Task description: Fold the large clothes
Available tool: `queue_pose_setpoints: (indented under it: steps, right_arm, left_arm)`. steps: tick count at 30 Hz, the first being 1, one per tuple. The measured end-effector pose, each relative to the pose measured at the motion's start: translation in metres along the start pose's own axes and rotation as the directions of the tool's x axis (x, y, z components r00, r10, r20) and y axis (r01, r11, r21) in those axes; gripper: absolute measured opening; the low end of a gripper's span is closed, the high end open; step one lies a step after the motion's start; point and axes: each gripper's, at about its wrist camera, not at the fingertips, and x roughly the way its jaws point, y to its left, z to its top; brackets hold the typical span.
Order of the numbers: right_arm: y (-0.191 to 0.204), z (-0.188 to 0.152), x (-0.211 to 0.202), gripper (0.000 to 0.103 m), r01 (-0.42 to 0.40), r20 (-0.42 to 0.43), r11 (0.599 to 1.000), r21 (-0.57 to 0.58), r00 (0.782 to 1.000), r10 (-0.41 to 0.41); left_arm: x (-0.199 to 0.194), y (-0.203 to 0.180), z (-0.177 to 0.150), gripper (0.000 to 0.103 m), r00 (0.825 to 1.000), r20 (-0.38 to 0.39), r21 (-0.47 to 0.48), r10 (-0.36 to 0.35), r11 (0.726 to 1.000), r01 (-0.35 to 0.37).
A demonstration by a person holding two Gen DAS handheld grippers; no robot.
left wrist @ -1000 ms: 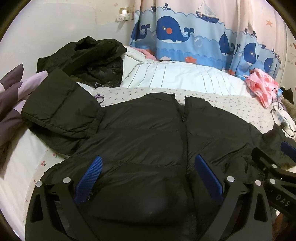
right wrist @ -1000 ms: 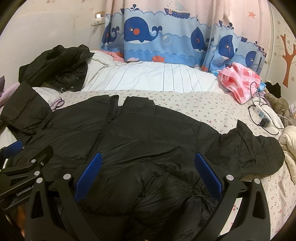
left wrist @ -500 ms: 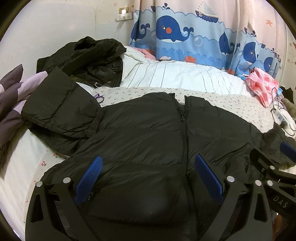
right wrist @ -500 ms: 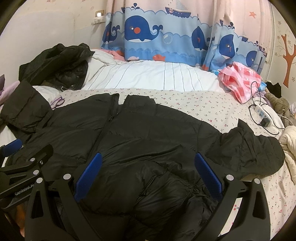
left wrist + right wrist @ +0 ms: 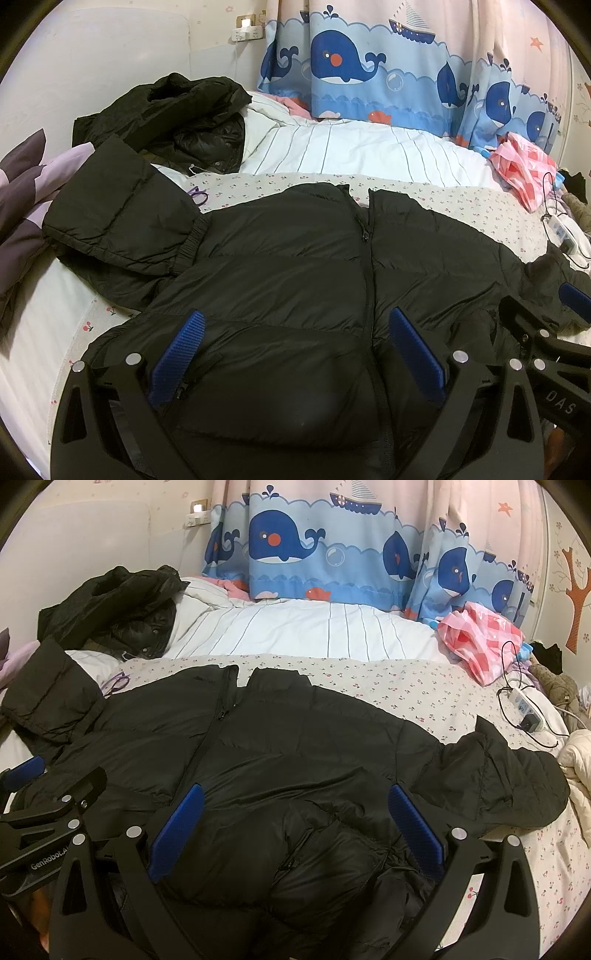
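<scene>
Black puffer jacket (image 5: 288,258) spread on bed; left gripper (image 5: 295,354), right gripper (image 5: 295,830) over hem, fingers apart.

Hem of the black puffer jacket (image 5: 280,266) lost behind the left gripper (image 5: 295,354) at the picture's bottom edge. Likewise under the right gripper (image 5: 295,830). Second dark coat (image 5: 110,609) at the bed's (image 5: 369,686) far left corner too crumpled to make out. Power strip (image 5: 524,709) near the right edge too small for detail.
</scene>
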Motion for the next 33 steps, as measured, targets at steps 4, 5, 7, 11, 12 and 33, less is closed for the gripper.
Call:
queue_pose_setpoints:
  steps: [4, 5, 7, 11, 12, 33]
  right_arm:
    - [0.0, 0.0, 0.0, 0.096, 0.001, -0.002, 1.0, -0.001, 1.0, -0.001]
    - [-0.001, 0.0, 0.0, 0.096, 0.0, -0.002, 1.0, 0.0, 1.0, 0.0]
    - [0.0, 0.0, 0.0, 0.096, -0.001, 0.0, 1.0, 0.001, 1.0, 0.001]
    - [0.0, 0.0, 0.0, 0.096, -0.001, -0.001, 1.0, 0.001, 1.0, 0.001]
    - [0.0, 0.0, 0.001, 0.096, -0.001, -0.002, 1.0, 0.002, 1.0, 0.001]
    - [-0.144, 0.018, -0.033, 0.096, -0.02, 0.056, 0.956, 0.294, 0.998, 0.004]
  left_arm:
    - [0.0, -0.001, 0.0, 0.096, 1.0, 0.001, 0.0, 0.0, 1.0, 0.0]
    - [0.0, -0.001, 0.0, 0.096, 1.0, 0.0, 0.001, 0.0, 1.0, 0.0]
    - [0.001, -0.001, 0.0, 0.096, 1.0, -0.003, 0.003, 0.0, 1.0, 0.0]
    - [0.001, -0.002, 0.0, 0.096, 1.0, -0.005, 0.003, 0.001, 1.0, -0.001]
    - [0.001, -0.002, 0.0, 0.096, 1.0, -0.006, 0.003, 0.0, 1.0, 0.0]
    - [0.01, 0.001, -0.001, 0.096, 0.998, -0.044, -0.04, -0.046, 0.998, 0.045]
